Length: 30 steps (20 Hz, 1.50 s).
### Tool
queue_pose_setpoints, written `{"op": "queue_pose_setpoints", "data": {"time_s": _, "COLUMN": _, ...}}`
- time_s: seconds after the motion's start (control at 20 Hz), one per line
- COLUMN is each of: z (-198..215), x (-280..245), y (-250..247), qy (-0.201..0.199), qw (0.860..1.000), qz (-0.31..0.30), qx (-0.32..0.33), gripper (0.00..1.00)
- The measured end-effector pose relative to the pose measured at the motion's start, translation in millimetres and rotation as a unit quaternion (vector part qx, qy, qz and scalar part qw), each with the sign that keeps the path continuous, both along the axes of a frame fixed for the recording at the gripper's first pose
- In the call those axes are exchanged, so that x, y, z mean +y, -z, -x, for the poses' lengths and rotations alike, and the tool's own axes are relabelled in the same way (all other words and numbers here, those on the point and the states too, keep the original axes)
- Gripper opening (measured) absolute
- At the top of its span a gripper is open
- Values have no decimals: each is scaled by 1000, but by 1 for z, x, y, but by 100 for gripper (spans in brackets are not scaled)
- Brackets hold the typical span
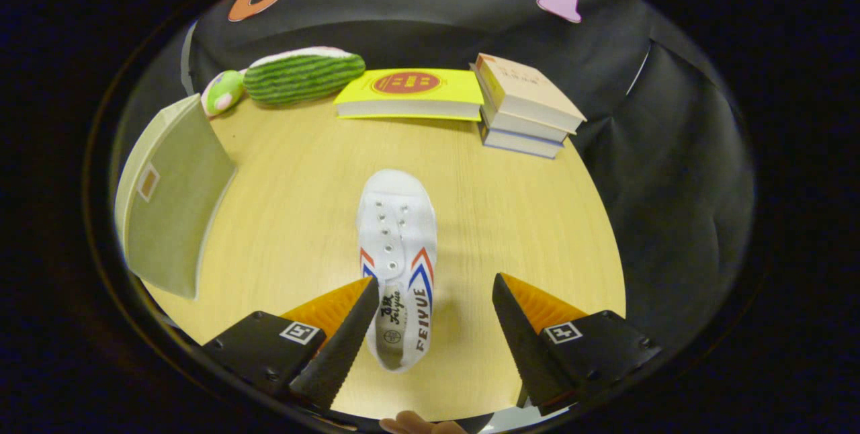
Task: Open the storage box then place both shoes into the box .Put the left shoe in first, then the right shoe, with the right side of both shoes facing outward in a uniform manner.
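My gripper (435,299) hangs released, fingers spread wide; the white shoe (398,259) lies on the table (510,219) between them, heel by the left finger, toe pointing toward the far edge. The storage box (171,199) stands at the left edge.

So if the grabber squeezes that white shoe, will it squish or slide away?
Probably it squishes a bit: the white shoe looks like soft canvas with no laces, so its sides may fold in. It likely feels light. Lying flat on the smooth wooden table, it might slide if nudged, but shouldn't roll. The gripper is open, the shoe's heel between its fingers, nearer one of them.
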<state>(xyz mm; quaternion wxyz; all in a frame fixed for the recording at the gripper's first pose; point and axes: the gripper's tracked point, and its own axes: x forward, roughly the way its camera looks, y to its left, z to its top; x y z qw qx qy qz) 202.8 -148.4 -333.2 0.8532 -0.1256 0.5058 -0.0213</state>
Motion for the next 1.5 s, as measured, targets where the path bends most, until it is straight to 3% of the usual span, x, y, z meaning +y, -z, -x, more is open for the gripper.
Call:
{"op": "queue_pose_setpoints", "data": {"time_s": 0.3, "z": -1, "x": -8, "y": 40, "qy": 16, "qw": 996, "qz": -49, "qx": 69, "gripper": 98}}
{"op": "queue_pose_setpoints", "data": {"time_s": 0.4, "z": -16, "x": -13, "y": 39, "qy": 10, "qw": 998, "qz": -27, "qx": 54, "gripper": 89}}
{"op": "queue_pose_setpoints", "data": {"time_s": 0.5, "z": -15, "x": -3, "y": 41, "qy": -6, "qw": 998, "qz": -41, "qx": 53, "gripper": 58}}
{"op": "queue_pose_setpoints", "data": {"time_s": 0.6, "z": -20, "x": -4, "y": 39, "qy": 2, "qw": 999, "qz": -33, "qx": 40, "gripper": 29}}
{"op": "queue_pose_setpoints", "data": {"time_s": 0.65, "z": -20, "x": -3, "y": 34, "qy": 14, "qw": 998, "qz": -48, "qx": 32, "gripper": 22}}
{"op": "queue_pose_setpoints", "data": {"time_s": 0.7, "z": -15, "x": 4, "y": 35, "qy": 25, "qw": 996, "qz": -78, "qx": 34, "gripper": 5}}
{"op": "queue_pose_setpoints", "data": {"time_s": 1.0, "z": -14, "x": 29, "y": 3, "qy": 36, "qw": 982, "qz": -183, "qx": 24, "gripper": 6}}
{"op": "queue_pose_setpoints", "data": {"time_s": 1.2, "z": -5, "x": 66, "y": -31, "qy": 23, "qw": 975, "qz": -219, "qx": 14, "gripper": 6}}
{"op": "queue_pose_setpoints", "data": {"time_s": 1.4, "z": 5, "x": 109, "y": -72, "qy": 47, "qw": 965, "qz": -258, "qx": 21, "gripper": 6}}
{"op": "queue_pose_setpoints", "data": {"time_s": 1.5, "z": 8, "x": 132, "y": -99, "qy": 32, "qw": 967, "qz": -252, "qx": 3, "gripper": 5}}
